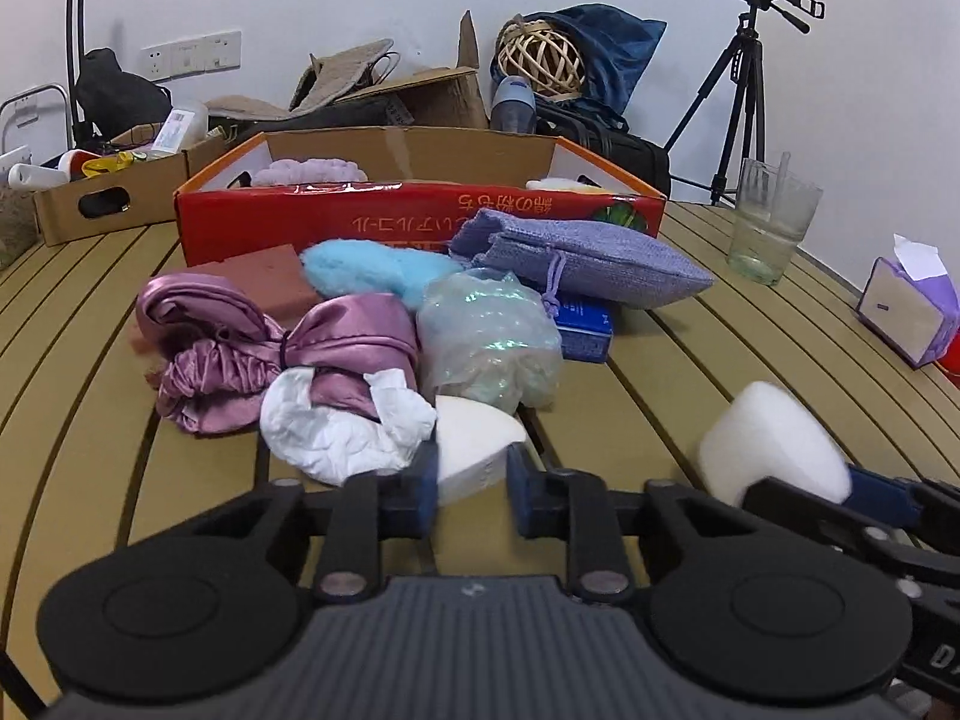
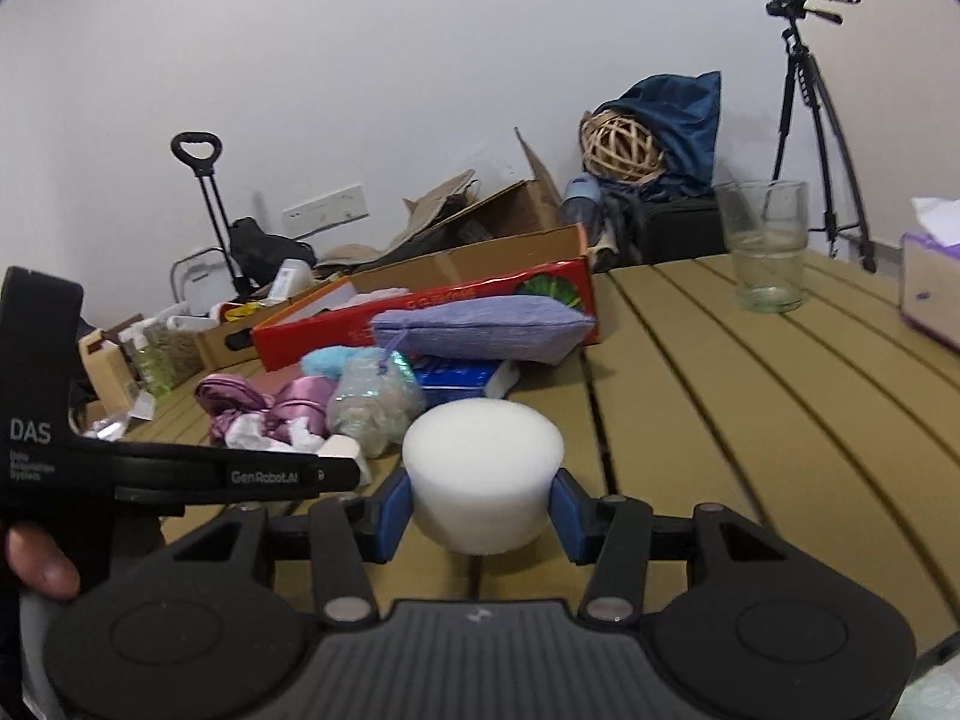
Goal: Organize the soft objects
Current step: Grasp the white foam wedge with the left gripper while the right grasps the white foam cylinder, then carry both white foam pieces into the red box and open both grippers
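The right hand-held gripper (image 2: pixel 480 510) pinches a white foam block (image 2: pixel 483 468) across its middle, held clear above the slatted tabletop (image 2: pixel 750 420). The left hand-held gripper (image 1: pixel 471 483) has its pads against the flanks of a white foam wedge (image 1: pixel 474 450) lying at the near edge of the pile, beside crumpled white tissue (image 1: pixel 342 438) and a purple satin bundle (image 1: pixel 270 348). Both foams look featherlight and squashy (likely to spring back), so a gentle mid-body hold should do. The red box (image 1: pixel 414 222) behind probably receives them.
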The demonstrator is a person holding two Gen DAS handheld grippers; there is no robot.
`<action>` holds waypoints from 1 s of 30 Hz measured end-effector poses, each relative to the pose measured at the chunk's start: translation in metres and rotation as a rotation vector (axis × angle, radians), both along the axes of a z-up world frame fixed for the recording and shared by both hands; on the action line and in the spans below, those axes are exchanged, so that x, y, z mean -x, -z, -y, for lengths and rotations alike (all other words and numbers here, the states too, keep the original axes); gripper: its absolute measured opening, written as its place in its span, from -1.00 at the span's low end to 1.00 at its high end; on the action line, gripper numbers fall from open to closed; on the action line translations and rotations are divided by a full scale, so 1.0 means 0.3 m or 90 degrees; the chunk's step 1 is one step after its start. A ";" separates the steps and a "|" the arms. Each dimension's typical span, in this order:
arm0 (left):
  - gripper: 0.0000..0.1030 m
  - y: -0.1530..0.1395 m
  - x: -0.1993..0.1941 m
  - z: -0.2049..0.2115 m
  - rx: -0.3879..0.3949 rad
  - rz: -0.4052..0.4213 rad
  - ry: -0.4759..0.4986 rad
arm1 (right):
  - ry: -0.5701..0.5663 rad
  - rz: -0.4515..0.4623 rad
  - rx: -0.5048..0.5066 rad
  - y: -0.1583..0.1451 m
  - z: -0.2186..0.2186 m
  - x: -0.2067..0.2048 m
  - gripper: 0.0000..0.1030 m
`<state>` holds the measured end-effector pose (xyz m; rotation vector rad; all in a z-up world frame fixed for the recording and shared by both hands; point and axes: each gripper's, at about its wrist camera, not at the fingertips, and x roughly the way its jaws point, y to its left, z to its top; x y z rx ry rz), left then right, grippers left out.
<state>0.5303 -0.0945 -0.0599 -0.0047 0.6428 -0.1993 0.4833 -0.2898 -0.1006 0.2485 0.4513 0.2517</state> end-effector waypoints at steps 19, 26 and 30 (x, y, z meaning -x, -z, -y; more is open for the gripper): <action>-0.69 -0.346 0.027 -0.214 0.105 0.115 0.061 | -0.049 0.059 0.035 -0.196 -0.076 -0.065 -0.06; -0.66 -0.499 -0.533 -0.172 0.098 0.084 0.102 | -0.011 -0.002 0.092 -0.372 -0.064 -0.668 -0.05; -0.66 -0.429 -0.844 -0.108 0.076 0.028 0.092 | 0.015 -0.080 0.123 -0.338 -0.093 -1.036 -0.04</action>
